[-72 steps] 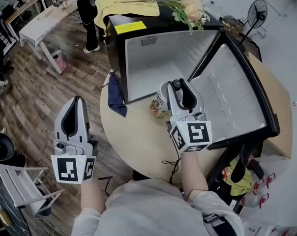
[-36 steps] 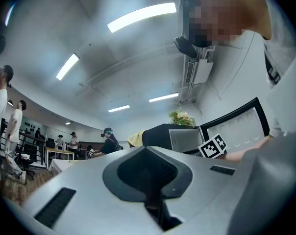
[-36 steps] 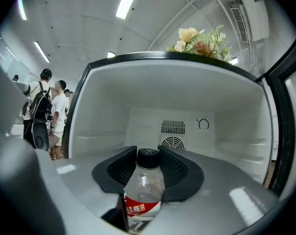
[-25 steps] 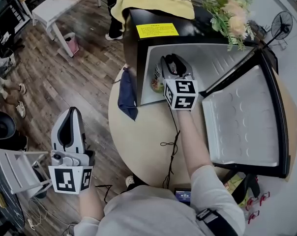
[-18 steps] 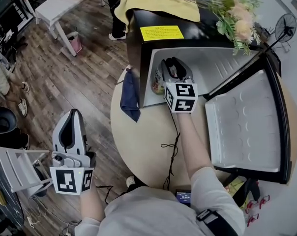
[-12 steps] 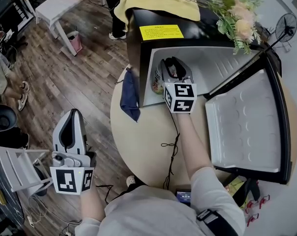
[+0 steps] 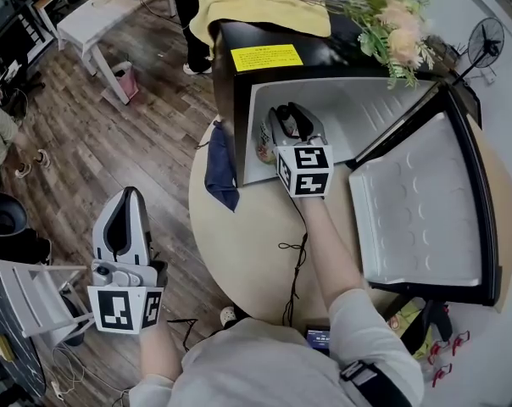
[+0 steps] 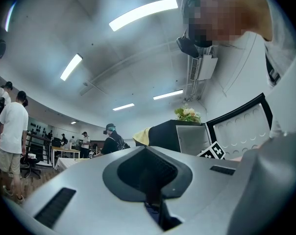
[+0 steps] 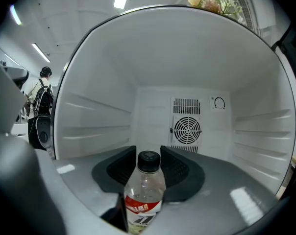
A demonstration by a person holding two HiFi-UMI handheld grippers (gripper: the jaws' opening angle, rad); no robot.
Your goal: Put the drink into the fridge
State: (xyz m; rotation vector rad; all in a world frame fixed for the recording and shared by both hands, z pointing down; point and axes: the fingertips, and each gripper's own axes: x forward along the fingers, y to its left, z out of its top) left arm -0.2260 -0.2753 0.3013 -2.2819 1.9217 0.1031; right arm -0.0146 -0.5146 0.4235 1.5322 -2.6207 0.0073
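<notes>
1. My right gripper (image 7: 290,115) reaches into the open mouth of the fridge (image 7: 324,58). It points level at the fridge's back wall, where a round fan grille (image 9: 187,129) sits.
2. Its jaws have just been opening. They stand wide apart, with the drink bottle (image 9: 144,190) upright between them, and the pads do not seem to press on it.
3. The bottle is clear, with a black cap and a red-and-white label. It stands on the fridge floor near the front edge, closer to the fridge's left wall in the head view.
4. My left gripper (image 7: 127,195) hangs well away from the fridge, out past the rim of the round table (image 7: 239,244) that the fridge stands on. Its jaws are together with nothing between them.
5. The fridge door (image 7: 417,202) is swung wide open to the fridge's right, with its white inner side showing.
6. A yellow cloth (image 7: 247,7) and a bunch of flowers (image 7: 387,32) lie on top of the fridge. A dark blue cloth (image 7: 220,164) hangs just beside its left front corner.
</notes>
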